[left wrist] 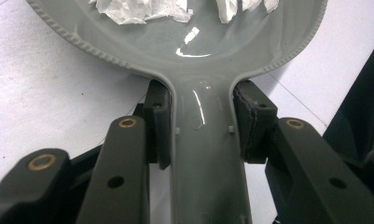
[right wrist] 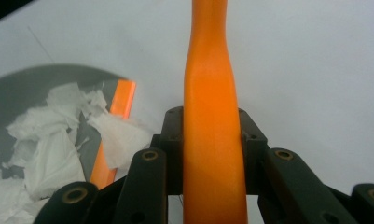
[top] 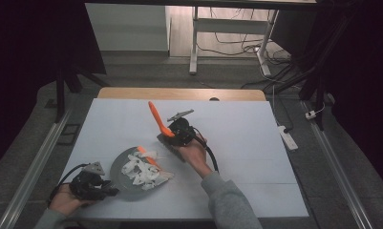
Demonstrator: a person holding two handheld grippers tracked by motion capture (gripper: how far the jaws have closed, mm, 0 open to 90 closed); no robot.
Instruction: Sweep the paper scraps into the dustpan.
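Left tongs (left wrist: 201, 140) clamp the dustpan (left wrist: 194, 51) handle flat; right tongs (right wrist: 212, 154) grip the brush handle (right wrist: 211, 116), raised.

Lab-like recording room: loose floor cables (top: 237, 45), power strip (top: 288, 137), desk frame (top: 195, 40).

My work surface is a white-covered table (top: 246, 143) with a wooden far edge; a grey dustpan (top: 120, 183) holding torn paper scraps (top: 141, 172) rests on it.

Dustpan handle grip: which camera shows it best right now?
The left gripper view: the left gripper has both pads pressed on the grey dustpan handle, close up. The high view shows gripper and pan small, the contact hidden. The right gripper view shows the pan's orange-edged lip and paper scraps.
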